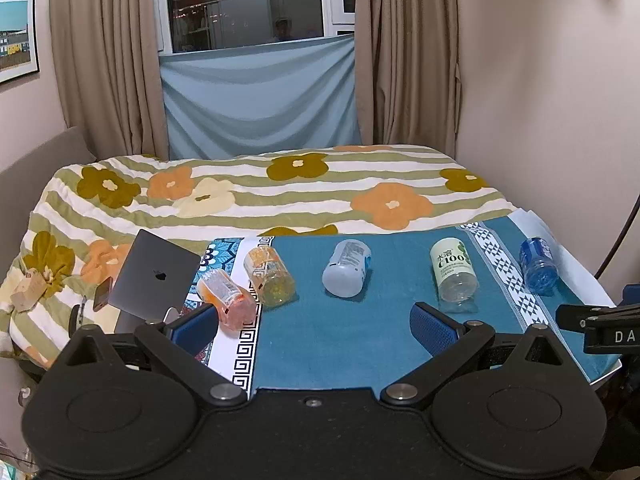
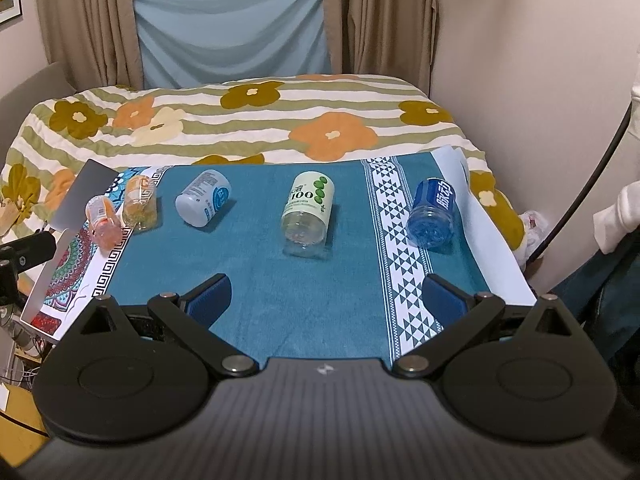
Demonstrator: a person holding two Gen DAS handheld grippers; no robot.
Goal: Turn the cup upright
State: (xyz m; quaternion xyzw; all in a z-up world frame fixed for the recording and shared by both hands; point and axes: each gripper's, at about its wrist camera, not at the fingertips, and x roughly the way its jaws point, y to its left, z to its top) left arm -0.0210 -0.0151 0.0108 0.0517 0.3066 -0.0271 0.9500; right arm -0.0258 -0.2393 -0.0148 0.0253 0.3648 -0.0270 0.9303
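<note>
- My left gripper (image 1: 314,326) is spread wide and holds nothing; it hangs over the near edge of the table (image 1: 320,344), which is covered by a teal cloth.
- My right gripper (image 2: 326,300) is likewise wide apart and empty, over the same near edge, further toward the right end.
- Five cut-down bottle cups lie on their sides in a row across the far half of the table, none upright.
- The orange cup (image 1: 226,298) lies nearest the left edge, on the patterned border, just beside the blue pad of my left gripper's left finger (image 1: 196,330).
- The yellow cup (image 1: 269,276) lies touching or just beside the orange one.
- The white cup (image 1: 347,267) lies near the middle, well apart from the others.
- The green-label cup (image 2: 307,214), marked "100", is clear plastic with its closed clear base toward me.
- The blue cup (image 2: 432,213) lies by the right edge, past the triangle-patterned strip.
- I cannot tell whether any cup holds anything; all look empty as far as the clear walls show.
- A grey laptop (image 1: 154,276) stands off the left edge.
</note>
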